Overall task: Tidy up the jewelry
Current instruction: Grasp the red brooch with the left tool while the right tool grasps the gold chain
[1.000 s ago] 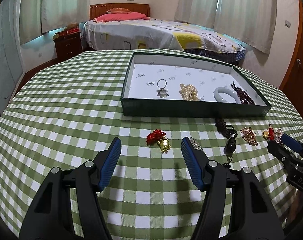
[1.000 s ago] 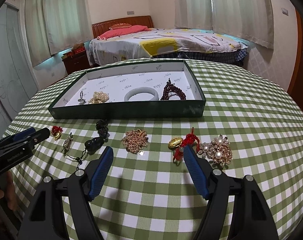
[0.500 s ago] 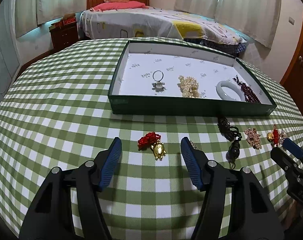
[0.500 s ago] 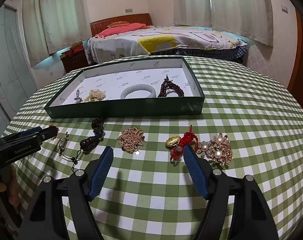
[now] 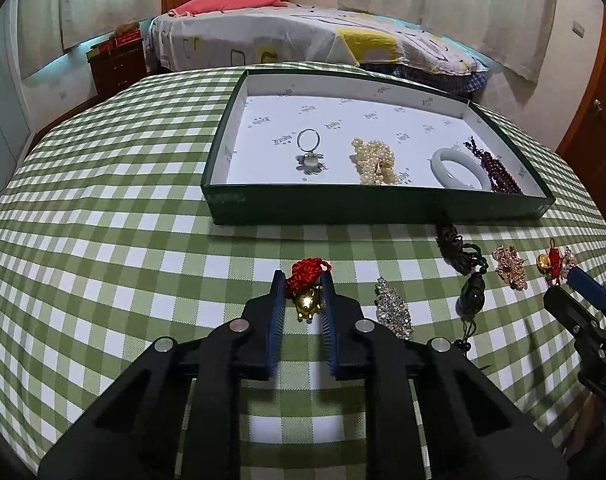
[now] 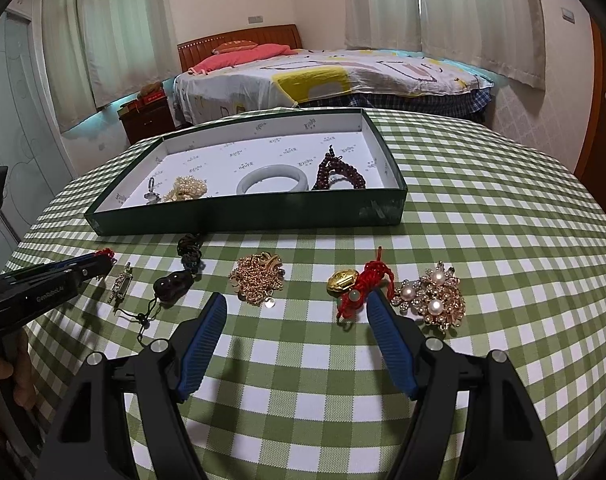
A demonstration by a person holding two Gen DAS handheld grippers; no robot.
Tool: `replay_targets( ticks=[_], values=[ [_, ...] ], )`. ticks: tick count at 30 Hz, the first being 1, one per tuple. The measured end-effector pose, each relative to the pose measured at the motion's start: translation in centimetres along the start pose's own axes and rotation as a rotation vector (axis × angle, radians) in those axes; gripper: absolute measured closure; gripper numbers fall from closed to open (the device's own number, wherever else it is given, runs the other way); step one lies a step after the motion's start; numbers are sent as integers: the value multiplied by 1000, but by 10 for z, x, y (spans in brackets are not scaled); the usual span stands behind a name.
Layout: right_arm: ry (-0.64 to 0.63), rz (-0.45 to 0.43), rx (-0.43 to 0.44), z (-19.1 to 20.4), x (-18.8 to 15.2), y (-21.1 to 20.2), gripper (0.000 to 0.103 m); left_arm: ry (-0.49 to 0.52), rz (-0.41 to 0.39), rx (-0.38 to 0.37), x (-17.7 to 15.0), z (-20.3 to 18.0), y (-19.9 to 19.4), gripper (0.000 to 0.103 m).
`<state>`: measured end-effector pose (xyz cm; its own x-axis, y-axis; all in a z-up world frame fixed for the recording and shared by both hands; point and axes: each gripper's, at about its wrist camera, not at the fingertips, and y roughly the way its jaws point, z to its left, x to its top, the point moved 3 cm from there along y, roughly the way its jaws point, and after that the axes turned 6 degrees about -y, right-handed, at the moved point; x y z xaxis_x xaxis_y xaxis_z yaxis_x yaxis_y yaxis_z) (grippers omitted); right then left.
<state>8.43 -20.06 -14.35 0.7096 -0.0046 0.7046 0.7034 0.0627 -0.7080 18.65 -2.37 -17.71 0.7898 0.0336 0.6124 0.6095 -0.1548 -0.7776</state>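
Left tongs closed on red-knot charm; rhinestone brooch beside.

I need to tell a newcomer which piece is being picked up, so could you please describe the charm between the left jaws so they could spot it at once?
Start at the green tray on the checked tablecloth; a row of loose jewelry lies in front of it. At the row's left end, the left gripper is shut on the gold charm with a red knot. The other red-and-gold piece lies far right, beside a pearl brooch.
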Motion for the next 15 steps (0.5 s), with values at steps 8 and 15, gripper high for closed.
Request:
replay_targets(
  ticks=[8, 15],
  values=[
    [-9, 2, 1, 3, 2, 2, 33, -22, -32, 2, -4, 12, -12, 86],
    [-39, 22, 22, 13, 15, 10, 47, -44, -51, 12, -6, 23, -22, 86]
  ],
)
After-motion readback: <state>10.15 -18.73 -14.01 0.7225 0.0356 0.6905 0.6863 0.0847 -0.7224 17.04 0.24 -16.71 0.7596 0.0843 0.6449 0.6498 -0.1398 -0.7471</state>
